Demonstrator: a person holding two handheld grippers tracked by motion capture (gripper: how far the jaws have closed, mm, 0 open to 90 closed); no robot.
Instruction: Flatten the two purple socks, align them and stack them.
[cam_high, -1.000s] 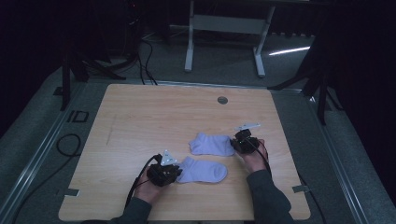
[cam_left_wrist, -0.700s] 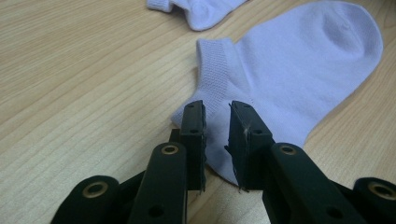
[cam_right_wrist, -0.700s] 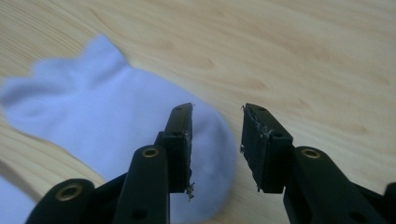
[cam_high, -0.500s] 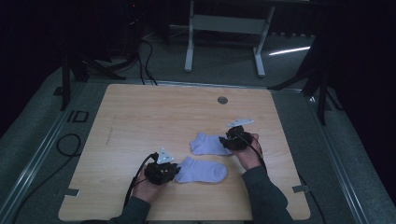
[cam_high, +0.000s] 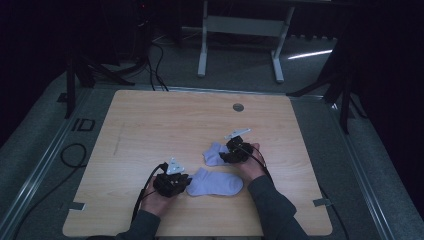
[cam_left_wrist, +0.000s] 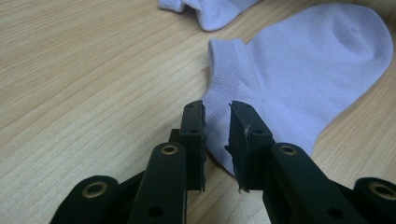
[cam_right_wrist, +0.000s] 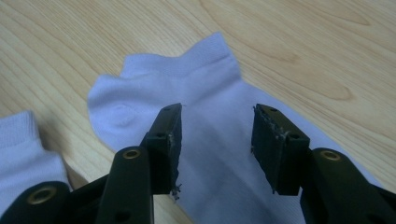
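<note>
Pale lilac cotton is the whole business here: the near sock (cam_high: 216, 183) lies flat at lower centre of the high view, its cuff edge pinched between the narrowly parted jaws of the left gripper (cam_left_wrist: 217, 135), which has not shifted. The right gripper (cam_high: 231, 151) has slid leftward over the far sock (cam_right_wrist: 205, 140) since a second ago, and its jaws have just been opening, now standing half apart above the cloth without pressing it. My guess is that it has let go to re-grip, so pairing remains undone.
</note>
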